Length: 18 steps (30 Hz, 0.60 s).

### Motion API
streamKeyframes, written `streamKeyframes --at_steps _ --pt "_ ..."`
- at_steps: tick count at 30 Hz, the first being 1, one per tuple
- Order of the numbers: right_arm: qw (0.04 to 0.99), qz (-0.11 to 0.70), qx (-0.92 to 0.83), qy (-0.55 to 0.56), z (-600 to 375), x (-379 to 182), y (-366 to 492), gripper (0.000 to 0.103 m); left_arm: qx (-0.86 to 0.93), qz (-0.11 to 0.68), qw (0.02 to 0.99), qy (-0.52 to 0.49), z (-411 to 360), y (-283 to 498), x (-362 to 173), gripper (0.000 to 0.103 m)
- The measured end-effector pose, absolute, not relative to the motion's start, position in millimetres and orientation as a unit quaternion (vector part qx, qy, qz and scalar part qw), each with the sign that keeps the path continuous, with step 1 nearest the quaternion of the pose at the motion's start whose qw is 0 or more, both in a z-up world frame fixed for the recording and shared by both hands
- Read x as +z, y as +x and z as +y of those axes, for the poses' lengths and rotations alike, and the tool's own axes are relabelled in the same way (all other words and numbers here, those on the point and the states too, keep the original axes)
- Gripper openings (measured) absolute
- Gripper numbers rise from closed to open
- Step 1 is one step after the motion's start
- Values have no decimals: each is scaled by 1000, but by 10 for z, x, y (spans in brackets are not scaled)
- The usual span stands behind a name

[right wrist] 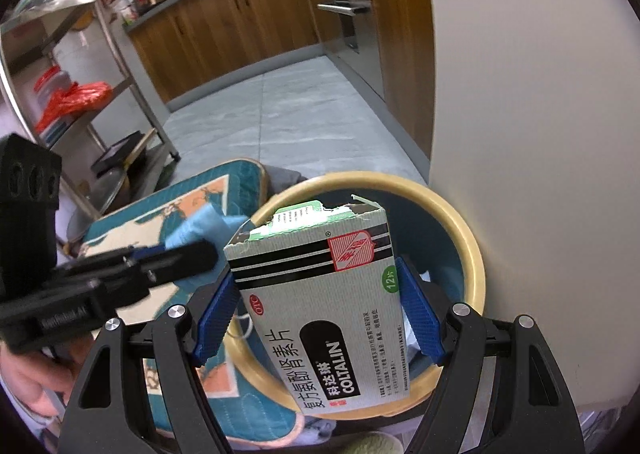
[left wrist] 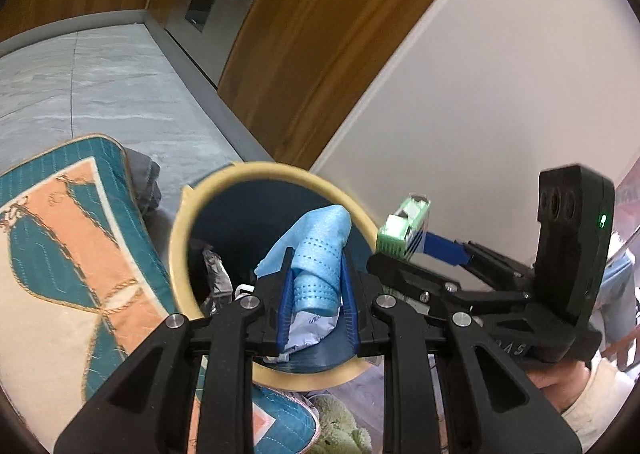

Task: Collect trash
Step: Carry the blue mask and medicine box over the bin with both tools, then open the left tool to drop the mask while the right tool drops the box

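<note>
Poised over the bin (left wrist: 224, 174) by the wall: left gripper (left wrist: 316, 294) pinching a crumpled blue wrapper (left wrist: 320, 238); right gripper (right wrist: 320, 310) clamping a torn medicine box (right wrist: 332, 294); best centred inside the cream rim, lowered slightly, then released one at a time.

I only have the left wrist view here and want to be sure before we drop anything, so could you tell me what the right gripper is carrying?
Observer: The right gripper is clamped on a medicine box printed COLTALIN.
Operator: Is the box sealed?
Observer: No, its top flap is torn open.
Operator: Is it over the bin?
Observer: Yes, it hangs above the yellow-rimmed bin, beside a white wall.
Operator: Can you see my gripper?
Observer: Yes, the left gripper, at left, holds blue foam.
</note>
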State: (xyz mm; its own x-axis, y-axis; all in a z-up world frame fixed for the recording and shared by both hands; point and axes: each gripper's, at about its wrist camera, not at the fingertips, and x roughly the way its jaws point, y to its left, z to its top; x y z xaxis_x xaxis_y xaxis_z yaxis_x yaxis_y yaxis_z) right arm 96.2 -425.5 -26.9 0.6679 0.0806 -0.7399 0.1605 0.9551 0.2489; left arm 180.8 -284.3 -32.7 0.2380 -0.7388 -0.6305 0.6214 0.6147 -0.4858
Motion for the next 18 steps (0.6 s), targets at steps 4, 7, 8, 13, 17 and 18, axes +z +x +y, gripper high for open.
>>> streamKeyframes --at_steps 4,7,8,13,17,18 --pt "896 410 -29 167 -4339 -368 940 77 -431 446 783 -53 -2904 1788 -430 22" --pt "894 411 -30 176 -4373 -442 944 77 -423 456 782 -47 -2894 1807 -499 23" --pt "895 410 -30 175 -4359 -444 969 77 -422 457 782 -45 -2881 1796 -513 23" --pt "893 411 -28 179 -4371 -488 1009 77 -412 460 786 -31 -2845 1800 -540 33" --pt "890 423 -23 169 -4321 -541 1040 78 -410 458 788 -30 -2797 1806 -517 49" --pt "890 423 -23 166 -4315 -537 1043 78 -407 456 791 -33 -2769 1812 -504 50"
